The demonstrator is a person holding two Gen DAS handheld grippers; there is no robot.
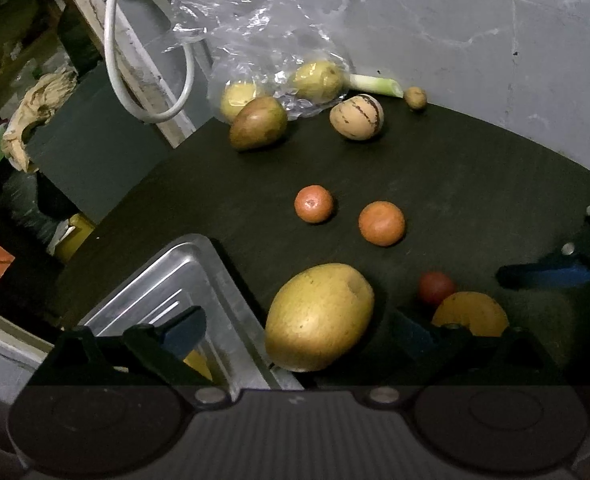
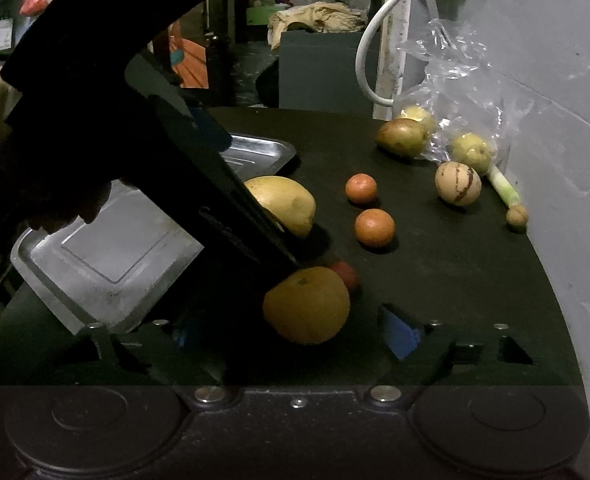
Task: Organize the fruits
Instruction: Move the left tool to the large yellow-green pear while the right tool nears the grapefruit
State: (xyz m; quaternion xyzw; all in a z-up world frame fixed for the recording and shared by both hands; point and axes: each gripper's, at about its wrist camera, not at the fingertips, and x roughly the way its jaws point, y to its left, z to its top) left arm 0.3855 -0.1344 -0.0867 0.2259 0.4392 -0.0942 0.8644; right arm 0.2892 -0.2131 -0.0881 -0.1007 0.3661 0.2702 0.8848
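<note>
A large yellow fruit (image 1: pixel 320 317) lies nearest the left gripper (image 1: pixel 295 336), between its wide-spread fingers and untouched, on a dark round table (image 1: pixel 475 184) beside a steel tray (image 1: pixel 163 292). The right gripper (image 2: pixel 291 332), jaws likewise wide and empty, brackets an orange (image 2: pixel 306 305) with one small red fruit (image 2: pixel 345 274) behind it. Beyond lie two tangerines (image 1: pixel 313 204), one mango (image 1: pixel 258 122), one striped melon (image 1: pixel 356 117), and two yellow fruits in a clear plastic bag (image 1: pixel 263 44). No legible writing shows.
</note>
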